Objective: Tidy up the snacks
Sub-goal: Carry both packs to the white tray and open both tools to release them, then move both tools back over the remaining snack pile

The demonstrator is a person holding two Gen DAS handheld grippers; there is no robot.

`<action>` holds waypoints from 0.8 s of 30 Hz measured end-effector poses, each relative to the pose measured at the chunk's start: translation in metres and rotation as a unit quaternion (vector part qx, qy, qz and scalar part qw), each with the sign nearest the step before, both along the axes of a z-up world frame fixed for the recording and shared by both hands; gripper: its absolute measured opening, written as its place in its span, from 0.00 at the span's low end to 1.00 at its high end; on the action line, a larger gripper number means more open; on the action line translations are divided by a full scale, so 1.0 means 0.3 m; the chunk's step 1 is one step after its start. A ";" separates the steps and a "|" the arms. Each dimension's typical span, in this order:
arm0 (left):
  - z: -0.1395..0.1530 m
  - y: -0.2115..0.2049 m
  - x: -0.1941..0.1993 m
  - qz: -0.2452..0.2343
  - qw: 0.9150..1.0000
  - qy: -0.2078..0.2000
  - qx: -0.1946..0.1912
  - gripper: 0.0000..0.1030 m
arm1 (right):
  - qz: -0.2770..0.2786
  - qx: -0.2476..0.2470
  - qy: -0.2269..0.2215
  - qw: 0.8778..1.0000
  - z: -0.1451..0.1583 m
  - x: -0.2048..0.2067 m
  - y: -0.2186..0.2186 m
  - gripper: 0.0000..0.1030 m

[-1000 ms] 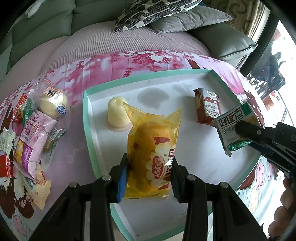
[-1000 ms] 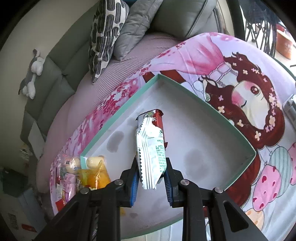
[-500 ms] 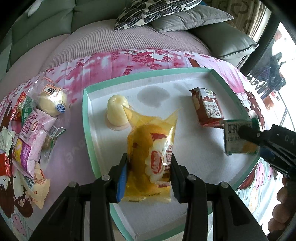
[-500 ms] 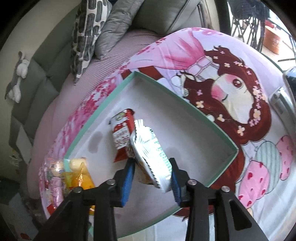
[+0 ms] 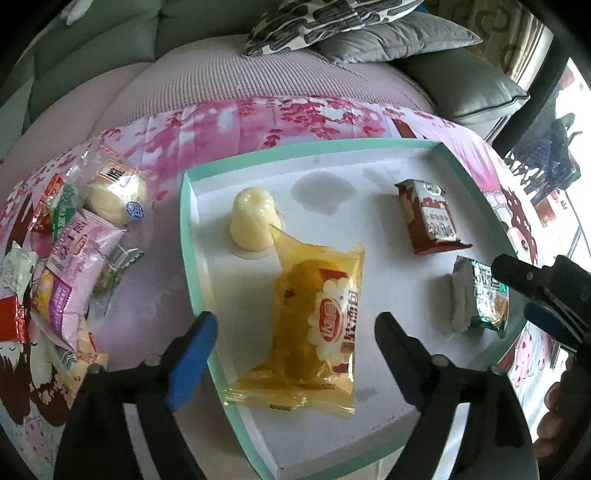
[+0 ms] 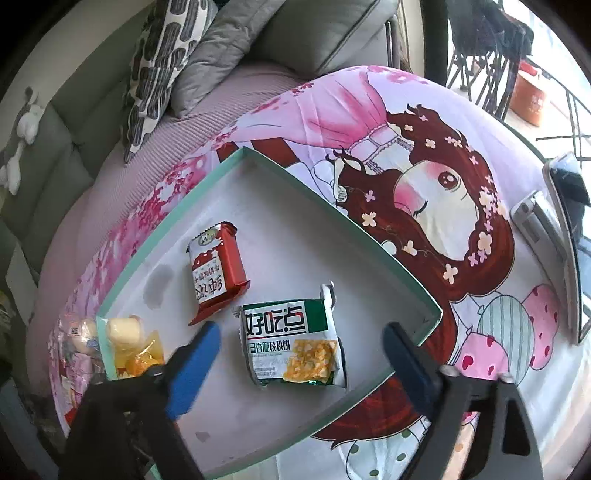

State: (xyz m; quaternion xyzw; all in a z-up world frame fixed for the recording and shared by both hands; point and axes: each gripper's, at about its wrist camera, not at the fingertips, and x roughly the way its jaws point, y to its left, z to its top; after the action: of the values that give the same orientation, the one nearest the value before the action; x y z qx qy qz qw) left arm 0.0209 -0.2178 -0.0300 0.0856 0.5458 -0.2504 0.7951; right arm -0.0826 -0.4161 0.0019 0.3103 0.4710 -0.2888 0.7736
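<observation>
A white tray with a teal rim (image 5: 186,236) (image 6: 347,221) lies on a pink cartoon cloth. In it lie a yellow bread packet (image 5: 317,325), a pale jelly cup (image 5: 253,221), a red-brown biscuit packet (image 5: 430,218) (image 6: 216,269) and a green-white packet (image 5: 480,295) (image 6: 291,343). My left gripper (image 5: 295,332) is open, jaws wide on either side of the yellow packet. My right gripper (image 6: 301,347) is open around the green-white packet, which lies flat.
Several loose snack packets (image 5: 70,258) lie piled on the cloth left of the tray, with a wrapped round bun (image 5: 114,192). Two phones (image 6: 554,218) lie on the cloth at the right. Sofa cushions (image 5: 332,22) stand behind.
Both grippers have opened. The yellow packet has dropped flat in the tray from the left gripper, and the green-white packet lies flat, let go by the right gripper.
</observation>
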 end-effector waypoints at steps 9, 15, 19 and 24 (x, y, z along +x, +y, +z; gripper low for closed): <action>0.043 0.017 0.002 0.013 0.999 -0.035 -0.001 1.00 | 0.031 -0.038 -0.003 0.999 0.025 0.025 0.034 1.00; 0.087 0.050 0.011 0.028 0.998 -0.048 -0.015 1.00 | 0.033 -0.059 -0.014 0.998 0.057 0.024 0.045 1.00; 0.113 0.100 0.033 0.049 0.998 -0.046 -0.021 1.00 | 0.030 -0.059 -0.009 0.998 0.056 0.023 0.043 1.00; 0.135 0.192 0.070 0.078 0.995 -0.057 -0.002 1.00 | 0.038 -0.063 -0.001 0.997 0.053 0.036 0.058 1.00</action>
State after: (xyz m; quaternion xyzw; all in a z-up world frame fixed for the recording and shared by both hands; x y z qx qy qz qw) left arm 0.0420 -0.1602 0.0106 0.0554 0.5042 -0.1837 0.8420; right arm -0.0717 -0.3988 0.0178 0.2434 0.4623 -0.2881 0.8025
